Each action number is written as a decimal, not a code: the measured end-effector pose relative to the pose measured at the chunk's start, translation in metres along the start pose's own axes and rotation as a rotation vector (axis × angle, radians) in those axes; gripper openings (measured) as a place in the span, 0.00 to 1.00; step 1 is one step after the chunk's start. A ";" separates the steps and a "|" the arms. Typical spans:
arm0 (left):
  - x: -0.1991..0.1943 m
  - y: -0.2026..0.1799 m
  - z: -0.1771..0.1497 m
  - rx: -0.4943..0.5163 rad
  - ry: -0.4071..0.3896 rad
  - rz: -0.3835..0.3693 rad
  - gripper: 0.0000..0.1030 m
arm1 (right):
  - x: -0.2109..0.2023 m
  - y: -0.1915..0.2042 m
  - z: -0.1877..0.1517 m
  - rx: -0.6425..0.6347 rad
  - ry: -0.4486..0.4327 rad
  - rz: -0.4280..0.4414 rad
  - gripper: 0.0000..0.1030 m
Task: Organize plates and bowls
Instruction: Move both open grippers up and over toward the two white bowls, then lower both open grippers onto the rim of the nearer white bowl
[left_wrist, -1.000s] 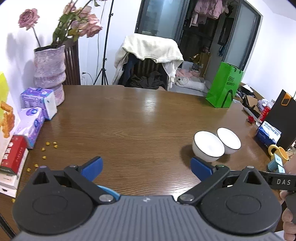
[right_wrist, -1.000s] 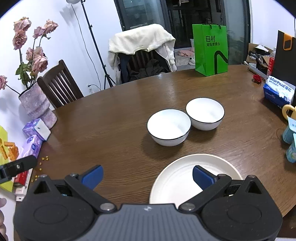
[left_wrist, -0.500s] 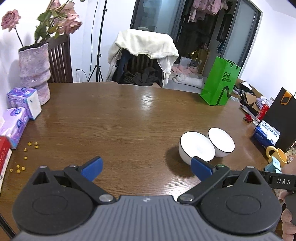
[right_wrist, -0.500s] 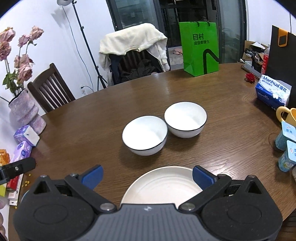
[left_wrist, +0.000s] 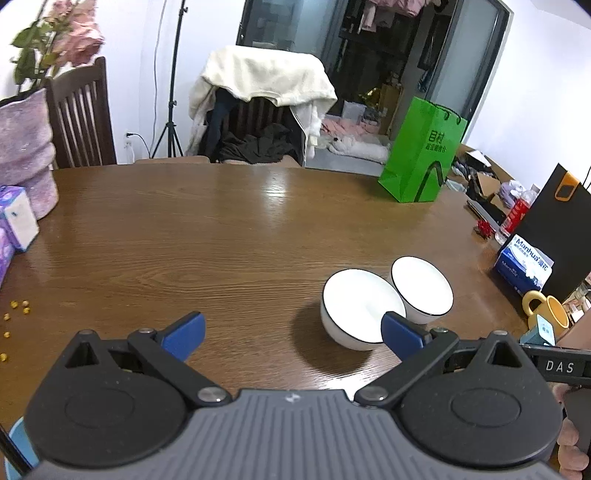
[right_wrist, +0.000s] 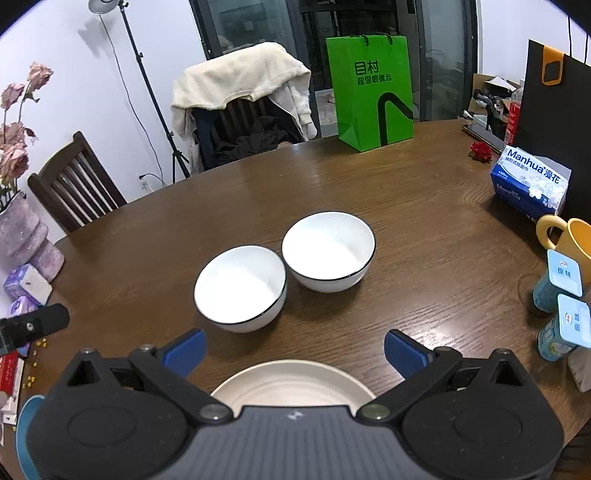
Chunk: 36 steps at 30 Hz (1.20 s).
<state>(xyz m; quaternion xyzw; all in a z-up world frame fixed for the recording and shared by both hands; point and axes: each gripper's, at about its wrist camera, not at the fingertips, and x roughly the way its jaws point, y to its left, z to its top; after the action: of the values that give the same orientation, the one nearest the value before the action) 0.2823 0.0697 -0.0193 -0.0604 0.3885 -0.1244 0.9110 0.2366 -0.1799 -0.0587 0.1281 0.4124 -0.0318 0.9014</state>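
The table (right_wrist: 424, 236) is dark wood with visible grain and a soft sheen. The 2 bowls (right_wrist: 240, 288) look like glossy white ceramic, the plate (right_wrist: 291, 380) matt cream. The green bag (right_wrist: 373, 92) is smooth paper.

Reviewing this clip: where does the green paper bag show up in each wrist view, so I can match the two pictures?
Left wrist: the green paper bag stands at the table's far edge, upper right.
Right wrist: the bag stands at the far edge, top, just right of centre.
Shared landmark: the chair draped with a cream garment, left of the bag in both views.
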 end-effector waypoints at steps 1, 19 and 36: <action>0.005 -0.003 0.002 0.001 0.007 0.000 1.00 | 0.002 -0.002 0.002 0.002 0.002 0.001 1.00; 0.079 -0.016 0.026 -0.033 0.084 0.057 1.00 | 0.063 -0.008 0.036 0.010 0.060 0.053 0.98; 0.149 -0.014 0.033 -0.037 0.193 0.088 1.00 | 0.125 -0.002 0.048 0.047 0.175 0.058 0.81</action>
<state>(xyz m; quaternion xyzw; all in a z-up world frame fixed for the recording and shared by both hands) 0.4029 0.0159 -0.0968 -0.0478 0.4788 -0.0825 0.8727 0.3531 -0.1882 -0.1229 0.1631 0.4848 -0.0041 0.8593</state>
